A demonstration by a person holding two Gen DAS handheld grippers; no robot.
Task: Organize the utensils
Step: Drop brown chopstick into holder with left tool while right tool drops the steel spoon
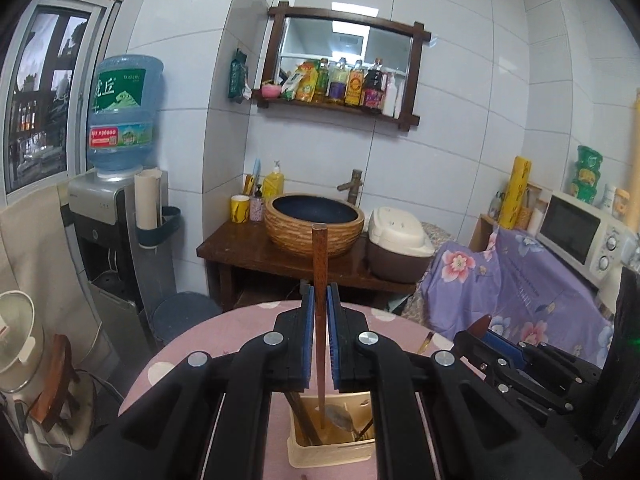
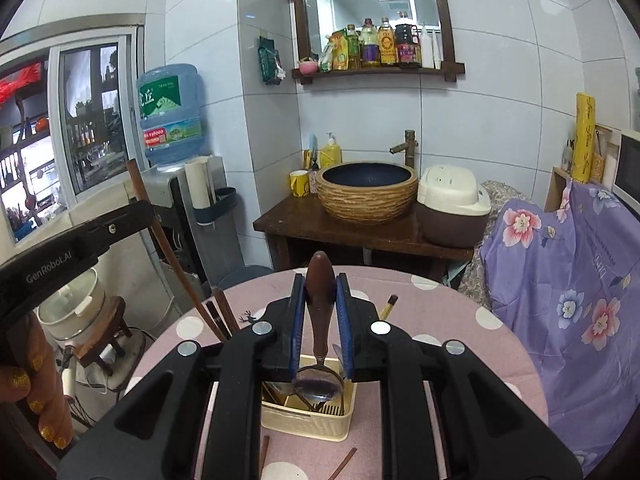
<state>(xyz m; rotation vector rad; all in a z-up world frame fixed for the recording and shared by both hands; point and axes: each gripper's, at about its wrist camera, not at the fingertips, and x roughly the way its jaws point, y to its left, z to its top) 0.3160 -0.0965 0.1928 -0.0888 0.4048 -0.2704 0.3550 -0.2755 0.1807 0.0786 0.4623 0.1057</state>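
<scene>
Cream plastic formed the slotted utensil basket (image 2: 308,420), which stood on the pink polka-dot worktop (image 2: 440,320) directly beneath both tools. Left tool (image 1: 319,300) was clamped on a dark wooden chopstick (image 1: 319,264), held upright with its lower end inside the basket (image 1: 332,450). Right tool (image 2: 320,300) was clamped on the brown wooden handle of a spoon (image 2: 319,288), whose metal bowl hung at the basket's rim, above the utensils already inside. Other chopsticks and a metal utensil stood in the basket. Two loose chopsticks (image 2: 344,464) lay on the worktop in front of the basket, and another one (image 2: 388,306) lay beyond it. Behind the worktop stood a wooden stand carrying a woven-pattern basin (image 2: 368,192) and a rice cooker (image 2: 454,204).
</scene>
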